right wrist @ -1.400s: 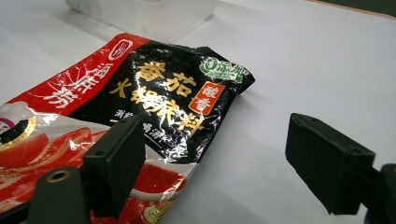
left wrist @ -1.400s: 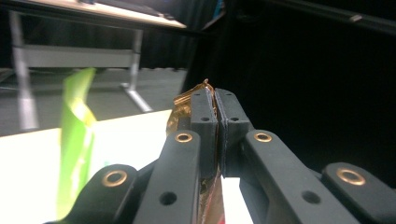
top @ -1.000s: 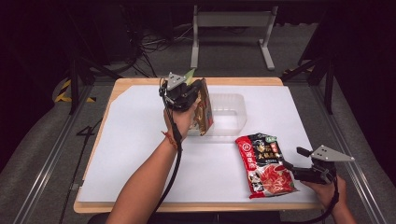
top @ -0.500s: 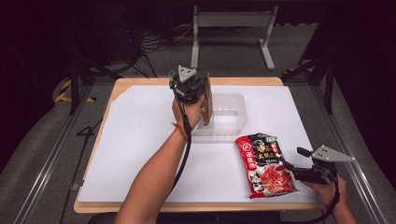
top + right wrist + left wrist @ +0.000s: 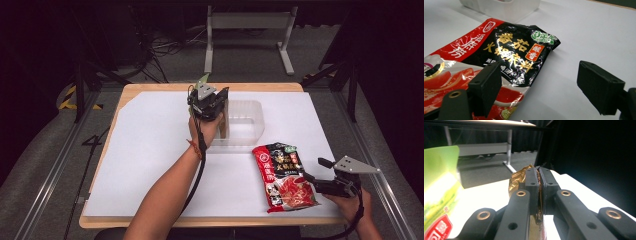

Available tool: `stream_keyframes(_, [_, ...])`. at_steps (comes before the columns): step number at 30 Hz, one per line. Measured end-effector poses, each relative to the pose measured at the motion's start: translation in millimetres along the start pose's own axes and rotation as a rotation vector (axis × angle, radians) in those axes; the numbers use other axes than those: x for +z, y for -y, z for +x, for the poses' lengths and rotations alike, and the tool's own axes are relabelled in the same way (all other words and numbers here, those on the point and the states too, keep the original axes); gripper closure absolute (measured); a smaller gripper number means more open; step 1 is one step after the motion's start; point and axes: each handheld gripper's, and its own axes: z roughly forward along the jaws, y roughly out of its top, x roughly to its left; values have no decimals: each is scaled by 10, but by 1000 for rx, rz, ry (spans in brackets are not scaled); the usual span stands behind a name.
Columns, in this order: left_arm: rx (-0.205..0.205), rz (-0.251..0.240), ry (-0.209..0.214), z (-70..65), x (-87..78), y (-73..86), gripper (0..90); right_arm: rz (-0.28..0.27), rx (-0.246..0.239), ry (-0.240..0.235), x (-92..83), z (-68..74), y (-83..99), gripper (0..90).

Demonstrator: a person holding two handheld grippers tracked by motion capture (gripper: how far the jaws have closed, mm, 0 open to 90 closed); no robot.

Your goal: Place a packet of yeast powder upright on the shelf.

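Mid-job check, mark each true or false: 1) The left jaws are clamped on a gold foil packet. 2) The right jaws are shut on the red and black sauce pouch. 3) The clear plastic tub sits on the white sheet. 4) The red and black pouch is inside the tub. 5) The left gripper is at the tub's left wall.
1) True: the left gripper has its jaws pressed onto the crinkled gold foil packet.
2) False: the right gripper has its jaws wide apart at the edge of the red and black sauce pouch, which lies flat.
3) True: the clear plastic tub rests on the white sheet.
4) False: the pouch lies on the sheet, nearer the person than the tub.
5) True.
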Motion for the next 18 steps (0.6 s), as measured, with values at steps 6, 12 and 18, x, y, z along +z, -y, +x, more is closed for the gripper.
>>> stream_keyframes(6, [42,14,21,13,-37,8,855,-1,16,1,5,-1,-5,202])
stream_keyframes(12, [89,21,49,-9,-69,28,850,5,8,-2,6,-3,1,203])
stream_keyframes(18, [140,44,79,-53,-108,37,842,5,7,-5,1,-1,0,228])
